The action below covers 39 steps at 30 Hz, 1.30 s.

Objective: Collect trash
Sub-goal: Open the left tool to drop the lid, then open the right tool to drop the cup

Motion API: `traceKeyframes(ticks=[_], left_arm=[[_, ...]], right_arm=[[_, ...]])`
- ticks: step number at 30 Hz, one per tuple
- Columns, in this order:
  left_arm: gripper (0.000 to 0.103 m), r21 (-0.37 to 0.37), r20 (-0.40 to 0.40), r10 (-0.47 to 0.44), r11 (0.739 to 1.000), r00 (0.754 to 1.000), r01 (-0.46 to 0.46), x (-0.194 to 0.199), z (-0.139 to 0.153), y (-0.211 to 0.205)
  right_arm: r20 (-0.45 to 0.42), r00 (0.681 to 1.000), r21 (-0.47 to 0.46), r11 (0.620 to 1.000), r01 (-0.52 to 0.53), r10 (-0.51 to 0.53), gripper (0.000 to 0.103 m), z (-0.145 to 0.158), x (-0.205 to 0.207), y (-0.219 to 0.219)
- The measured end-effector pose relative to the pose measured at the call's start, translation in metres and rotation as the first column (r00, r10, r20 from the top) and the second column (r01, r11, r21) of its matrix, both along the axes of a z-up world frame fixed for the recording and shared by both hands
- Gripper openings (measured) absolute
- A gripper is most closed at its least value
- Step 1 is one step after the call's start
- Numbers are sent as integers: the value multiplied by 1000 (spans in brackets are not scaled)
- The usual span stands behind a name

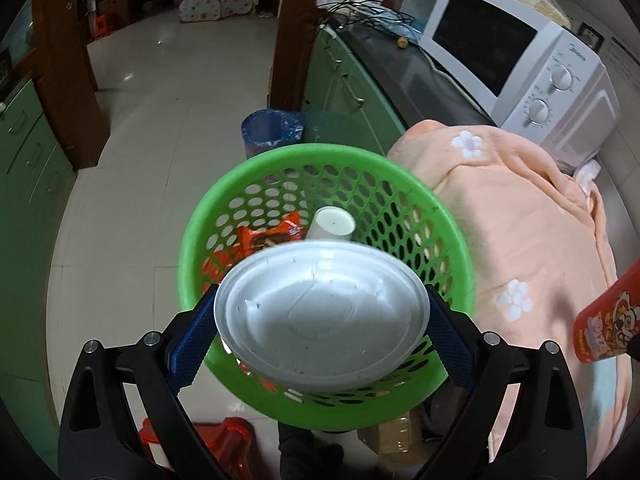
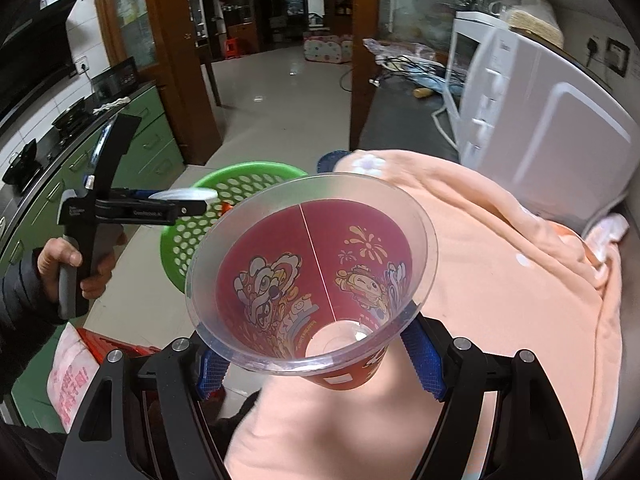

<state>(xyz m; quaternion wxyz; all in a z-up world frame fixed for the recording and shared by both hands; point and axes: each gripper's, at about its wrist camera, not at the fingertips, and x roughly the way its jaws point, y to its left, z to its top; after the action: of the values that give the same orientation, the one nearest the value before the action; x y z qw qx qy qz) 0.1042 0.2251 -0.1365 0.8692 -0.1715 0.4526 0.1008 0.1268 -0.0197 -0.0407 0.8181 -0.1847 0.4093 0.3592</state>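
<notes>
Fingers of the left gripper (image 1: 322, 320), padded in blue, pinch a white plastic lid (image 1: 320, 316) by its two opposite edges; the lid is held roughly flat above a green perforated basket (image 1: 400, 184); inside the basket lie a white paper cup (image 1: 332, 224) on its side and an orange snack wrapper (image 1: 272, 236); the cup touches the wrapper; fingers of the right gripper (image 2: 320, 356), also padded in blue, pinch a clear plastic cup (image 2: 312, 272) near its base; the cup has a red printed sleeve with cartoon figures, and its wide mouth tilts toward the camera; it is held over a peach blanket (image 2: 500, 272) with white flowers that covers the desk (image 1: 384, 52); seen from the right wrist, the basket sits just beyond the blanket's left edge, and a hand (image 2: 76, 264) in a dark sleeve grips the left gripper's handle, holding the lid edge-on over the basket's rim; a white microwave (image 1: 520, 60) stands on the dark desk behind the blanket, with tangled cables (image 1: 360, 12) further back; on the tiled floor (image 1: 160, 120) beyond the basket stands a bin with a blue liner (image 1: 268, 128), next to green cabinets (image 1: 344, 80); a red plastic stool (image 1: 232, 440) shows below the basket.
</notes>
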Motion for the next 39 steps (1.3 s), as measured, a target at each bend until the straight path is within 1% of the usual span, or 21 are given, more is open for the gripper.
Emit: traceKeyframes(ticks=[10,13,20,24,28,35,39], left_arm=[[94,5,21,16,1000,1000,-16,-15,7,10],[96,5,24,17,1000,1000,-17,-18,9,12],[96,-4,39,29,1000,999,-28,-24,15,16],[96,15,53,33,999,998,-34,-29,23,16],[96,19,72,42,999,997,-43,-36,31,19],[96,25,96,55,998,994,-58,-48,43,25],[96,29,110,65,997,992,-68,-52,49,27]], right_arm=[[0,999,38,998,-46,46,72,2,8,33],[0,999,47,997,-53,53,72,3,10,41],[-1,998,47,997,-64,64,72,3,14,51],[-12,998,58,996,-66,67,72,0,17,57],[-27,997,74,995,-66,68,72,-5,22,68],[-89,993,111,992,-61,71,72,-14,29,87],[-110,991,120,991,-59,72,72,-20,31,99]])
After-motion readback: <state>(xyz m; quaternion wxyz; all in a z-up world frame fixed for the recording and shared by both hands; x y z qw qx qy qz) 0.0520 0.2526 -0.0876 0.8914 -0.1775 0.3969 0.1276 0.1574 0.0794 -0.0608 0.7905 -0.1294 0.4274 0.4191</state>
